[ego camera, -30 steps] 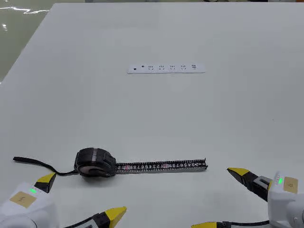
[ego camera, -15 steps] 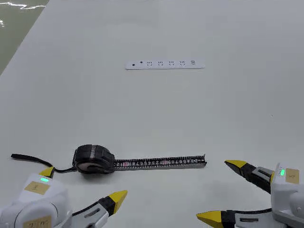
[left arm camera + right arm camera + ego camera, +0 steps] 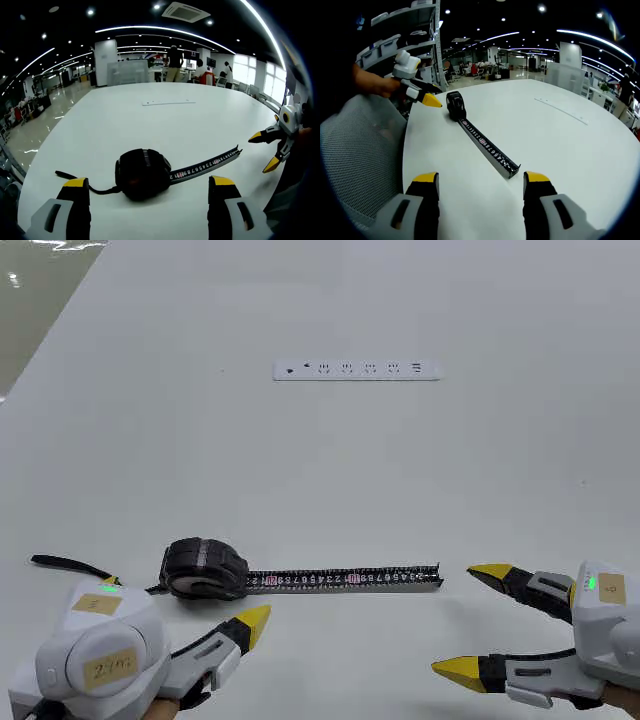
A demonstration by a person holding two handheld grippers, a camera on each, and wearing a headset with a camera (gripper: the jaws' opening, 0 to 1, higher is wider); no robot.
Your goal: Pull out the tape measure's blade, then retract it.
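A black tape measure [image 3: 203,569] lies on the white table [image 3: 330,470], its blade [image 3: 345,579] pulled out to the right and lying flat. A black strap [image 3: 58,564] trails off to its left. My left gripper [image 3: 182,600] stands open just in front of the case, touching nothing. In the left gripper view the case [image 3: 144,173] sits between the open yellow fingertips [image 3: 75,182]. My right gripper [image 3: 463,620] is open a little right of the blade's hook end [image 3: 437,578]. The right gripper view has the blade [image 3: 487,145] running from the case [image 3: 455,104] towards my open right gripper [image 3: 480,177].
A white power strip [image 3: 356,370] lies flat farther back on the table, also seen as a strip [image 3: 168,103] in the left gripper view. A mesh chair back [image 3: 360,150] stands at the left in the right gripper view. People stand far behind.
My left gripper has come forward, closer to the tape measure's case. The right gripper has edged in towards the blade's end. The tape and blade lie as before.
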